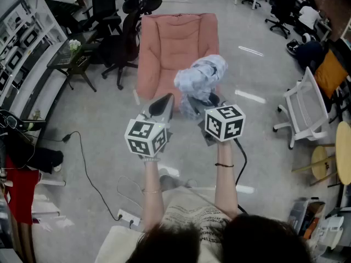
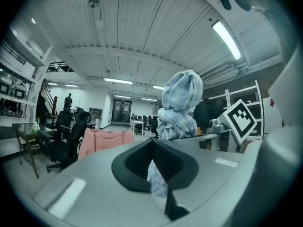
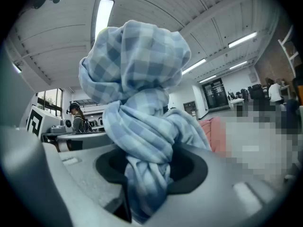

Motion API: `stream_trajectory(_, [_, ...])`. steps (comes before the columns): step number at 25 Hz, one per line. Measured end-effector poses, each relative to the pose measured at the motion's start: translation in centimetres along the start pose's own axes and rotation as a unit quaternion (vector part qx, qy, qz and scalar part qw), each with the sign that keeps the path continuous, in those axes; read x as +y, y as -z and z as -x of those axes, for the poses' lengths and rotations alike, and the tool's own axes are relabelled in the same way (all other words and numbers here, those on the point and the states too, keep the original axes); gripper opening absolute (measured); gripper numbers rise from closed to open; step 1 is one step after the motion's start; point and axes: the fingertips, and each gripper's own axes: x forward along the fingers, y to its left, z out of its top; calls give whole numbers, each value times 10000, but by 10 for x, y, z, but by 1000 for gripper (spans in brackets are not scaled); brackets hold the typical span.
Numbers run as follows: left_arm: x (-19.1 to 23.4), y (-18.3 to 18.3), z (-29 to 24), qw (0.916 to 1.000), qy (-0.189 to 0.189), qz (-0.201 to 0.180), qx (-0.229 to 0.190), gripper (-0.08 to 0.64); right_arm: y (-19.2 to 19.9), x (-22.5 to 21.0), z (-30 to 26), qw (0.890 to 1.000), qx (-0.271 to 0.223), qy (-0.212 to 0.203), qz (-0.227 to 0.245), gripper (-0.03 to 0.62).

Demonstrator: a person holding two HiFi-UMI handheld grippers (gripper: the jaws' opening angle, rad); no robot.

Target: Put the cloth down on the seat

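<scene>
Above the pink seat [image 1: 167, 48], clear of it, the bunched blue-checked cloth [image 1: 201, 76] hides the cushion's front. The right gripper [image 3: 142, 193] jaws clamp its thick twist, and the left gripper [image 2: 158, 181] jaws pinch a thin corner. The marker cubes [image 1: 146, 137] carry black-and-white squares.

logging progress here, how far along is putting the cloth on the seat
Done: the cloth is picked up, bunched into a knotted bundle in the air. In hand: the right gripper is clamped on its bulk, and the left gripper pinches a small corner. Left: the bundle is not on the pink chair ahead, so lowering it onto the seat and letting go remain.
</scene>
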Motion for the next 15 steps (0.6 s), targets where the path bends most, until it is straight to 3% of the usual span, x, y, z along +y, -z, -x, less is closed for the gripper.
stream_trajectory(15, [-7,8,5,9999,-27,121,39,6,12,0,7,9998,202,40,-18,184])
